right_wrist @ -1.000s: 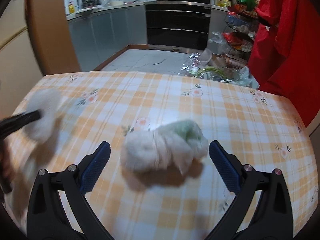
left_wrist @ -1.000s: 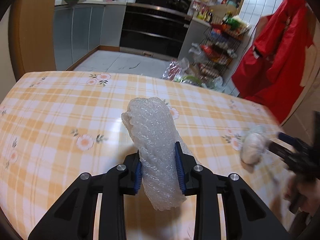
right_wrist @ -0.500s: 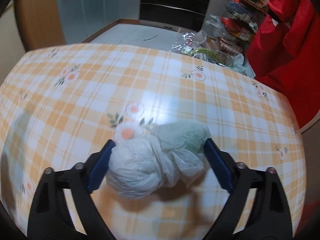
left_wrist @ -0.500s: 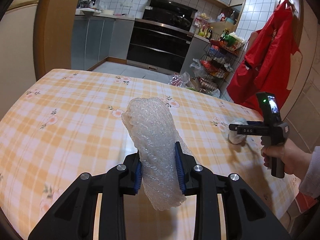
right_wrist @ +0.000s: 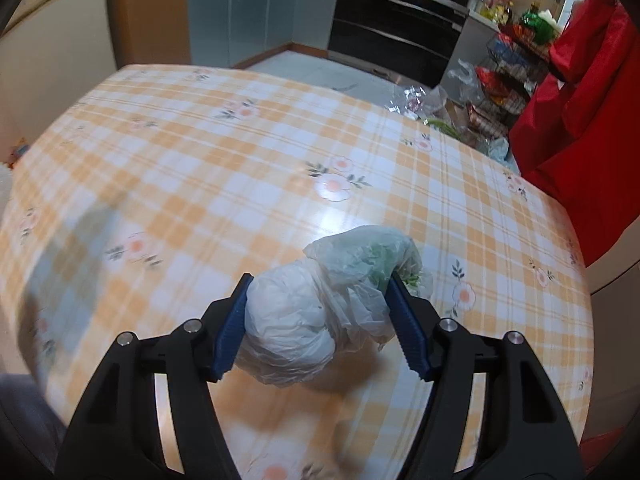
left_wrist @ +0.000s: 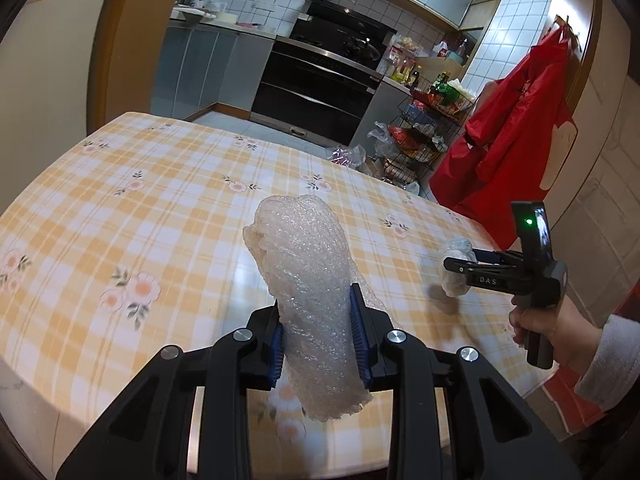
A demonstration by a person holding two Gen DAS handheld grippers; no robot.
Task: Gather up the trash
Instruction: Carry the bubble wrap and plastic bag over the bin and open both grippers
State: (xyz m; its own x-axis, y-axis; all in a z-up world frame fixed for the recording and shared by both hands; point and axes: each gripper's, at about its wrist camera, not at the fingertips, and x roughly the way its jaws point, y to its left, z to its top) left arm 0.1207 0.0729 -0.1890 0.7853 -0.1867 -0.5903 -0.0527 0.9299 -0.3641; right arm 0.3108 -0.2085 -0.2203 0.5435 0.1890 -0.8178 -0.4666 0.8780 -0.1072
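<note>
The bag wad (right_wrist: 320, 312) — crumpled thin plastic, white with a green tinge at its upper right — sits low in the middle of the right wrist view on the tabletop (right_wrist: 248, 168), between the right gripper (right_wrist: 322, 322) fingers, which are closing, their pads touching its two sides. It looks light, soft and springy, so a squeeze across its thick white middle should hold better than one on the loose green end, which could slip out. Whether the wad has left the tabletop is hard to tell — its underside is hidden. In the left wrist view the left gripper (left_wrist: 318, 336) is clamped on a bubble wrap roll (left_wrist: 308, 292) at centre frame, held above the tabletop; it is squashy and light. No bin is visible.
</note>
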